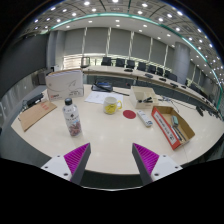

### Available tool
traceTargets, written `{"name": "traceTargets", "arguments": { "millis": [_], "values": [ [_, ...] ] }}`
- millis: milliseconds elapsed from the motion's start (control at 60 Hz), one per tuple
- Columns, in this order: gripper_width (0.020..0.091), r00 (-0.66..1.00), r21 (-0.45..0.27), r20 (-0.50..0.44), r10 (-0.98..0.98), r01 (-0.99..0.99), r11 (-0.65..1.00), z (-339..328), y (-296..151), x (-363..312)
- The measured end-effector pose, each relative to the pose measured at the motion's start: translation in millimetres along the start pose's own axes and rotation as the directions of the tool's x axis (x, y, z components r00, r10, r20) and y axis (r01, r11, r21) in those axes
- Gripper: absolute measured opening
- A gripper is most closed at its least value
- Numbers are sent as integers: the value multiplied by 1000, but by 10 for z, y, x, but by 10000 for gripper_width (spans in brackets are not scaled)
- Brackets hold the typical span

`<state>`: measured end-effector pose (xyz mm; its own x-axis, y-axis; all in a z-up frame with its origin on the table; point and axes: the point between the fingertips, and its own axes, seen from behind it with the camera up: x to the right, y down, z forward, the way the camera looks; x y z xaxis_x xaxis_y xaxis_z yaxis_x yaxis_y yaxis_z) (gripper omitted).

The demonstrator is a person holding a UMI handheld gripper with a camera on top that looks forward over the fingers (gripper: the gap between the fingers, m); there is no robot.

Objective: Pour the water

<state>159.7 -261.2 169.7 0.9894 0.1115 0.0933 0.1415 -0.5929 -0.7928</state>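
A clear plastic water bottle (pixel 72 117) with a white cap and dark label stands upright on the pale table (pixel 105 135), ahead of my left finger. Farther back sits a clear glass mug (pixel 112 104) with yellowish contents. My gripper (pixel 112 158) is open, its purple pads (pixel 76 157) spread wide over bare tabletop with nothing between them. The bottle stands beyond the fingers and apart from them.
A red coaster (pixel 129 114) lies next to the mug. An open red-and-brown box (pixel 172 126) sits to the right, a small packet (pixel 145 118) beside it. A cardboard box (pixel 65 84) and papers (pixel 100 97) lie farther back, a brown board (pixel 37 114) at left. Chairs line the far side.
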Motion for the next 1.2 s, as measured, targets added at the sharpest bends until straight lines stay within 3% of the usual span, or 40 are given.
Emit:
{"name": "traceTargets", "arguments": {
  "millis": [50, 200, 567, 633, 733, 1000, 1200],
  "values": [
    [861, 1000, 7, 19, 10, -11, 1000, 274, 81, -684],
    [866, 996, 58, 78, 32, -36, 998, 649, 33, -1474],
    [851, 995, 256, 78, 56, -74, 964, 1915, -442, -2208],
    [794, 996, 261, 70, 63, -79, 962, 2122, -460, -2261],
    [573, 995, 264, 8, 98, -97, 960, 2295, -467, -2158],
    [398, 992, 228, 36, 117, -122, 966, 2333, -551, -2263],
    [396, 985, 259, 129, 117, -148, 955, 2221, -1157, -2553]
  ]
}}
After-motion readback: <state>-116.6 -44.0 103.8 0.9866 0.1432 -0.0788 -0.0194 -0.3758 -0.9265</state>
